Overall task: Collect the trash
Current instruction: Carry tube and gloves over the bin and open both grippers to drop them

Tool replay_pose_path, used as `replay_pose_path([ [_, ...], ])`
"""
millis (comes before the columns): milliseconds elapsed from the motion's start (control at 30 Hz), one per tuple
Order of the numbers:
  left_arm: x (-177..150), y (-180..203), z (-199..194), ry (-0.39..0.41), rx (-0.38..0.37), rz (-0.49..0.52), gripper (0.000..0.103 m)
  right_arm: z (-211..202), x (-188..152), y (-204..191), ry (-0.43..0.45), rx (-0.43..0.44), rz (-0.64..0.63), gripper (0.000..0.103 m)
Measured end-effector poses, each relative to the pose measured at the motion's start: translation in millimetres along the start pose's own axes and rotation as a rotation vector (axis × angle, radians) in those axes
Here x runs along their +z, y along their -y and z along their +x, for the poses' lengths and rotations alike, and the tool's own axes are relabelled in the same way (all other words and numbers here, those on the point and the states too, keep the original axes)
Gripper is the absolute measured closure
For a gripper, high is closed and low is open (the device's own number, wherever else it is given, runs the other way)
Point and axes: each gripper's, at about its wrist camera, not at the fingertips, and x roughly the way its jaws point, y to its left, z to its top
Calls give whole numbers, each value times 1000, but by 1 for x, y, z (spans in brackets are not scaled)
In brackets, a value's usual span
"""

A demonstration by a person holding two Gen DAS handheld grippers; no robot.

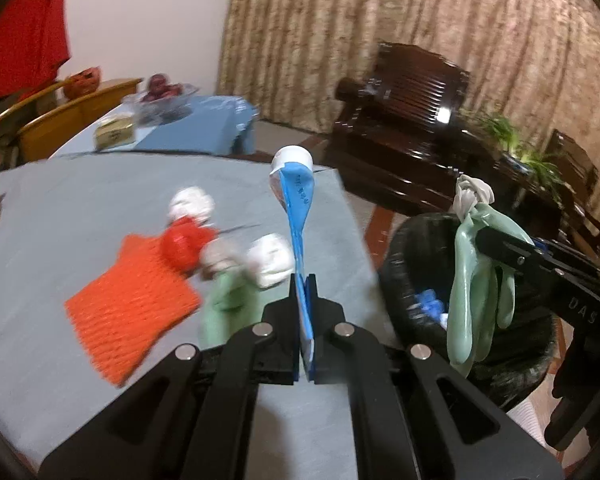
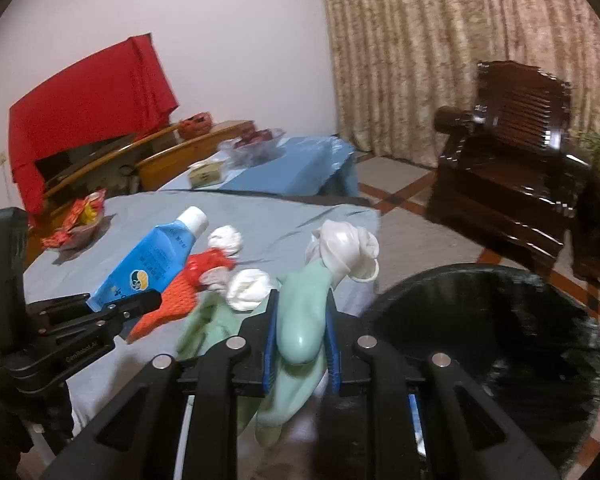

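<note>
Left gripper [image 1: 303, 292] pinches the flattened blue tube [image 1: 296, 216] by its crimped tail, light and stiff; right gripper [image 2: 302, 320] clamps limp green gloves [image 2: 302, 312], bin [image 2: 500, 320] just right.

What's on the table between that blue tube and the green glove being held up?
In the right wrist view, between the blue tube and the green glove lie white paper wads, something red and orange netting.

Black bin [image 2: 500, 344] mouth open, unobstructed; table [image 1: 60, 208] edge just beside; dark wooden chair [image 2: 512, 168] well beyond.
</note>
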Motion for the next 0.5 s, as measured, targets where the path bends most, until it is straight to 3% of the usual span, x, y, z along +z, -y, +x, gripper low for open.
replay_pose_path([
  [233, 10, 59, 23, 1, -93, 65, 101, -29, -6, 50, 15, -107, 32, 83],
  [500, 13, 116, 55, -18, -161, 135, 101, -35, -17, 104, -12, -217, 65, 83],
])
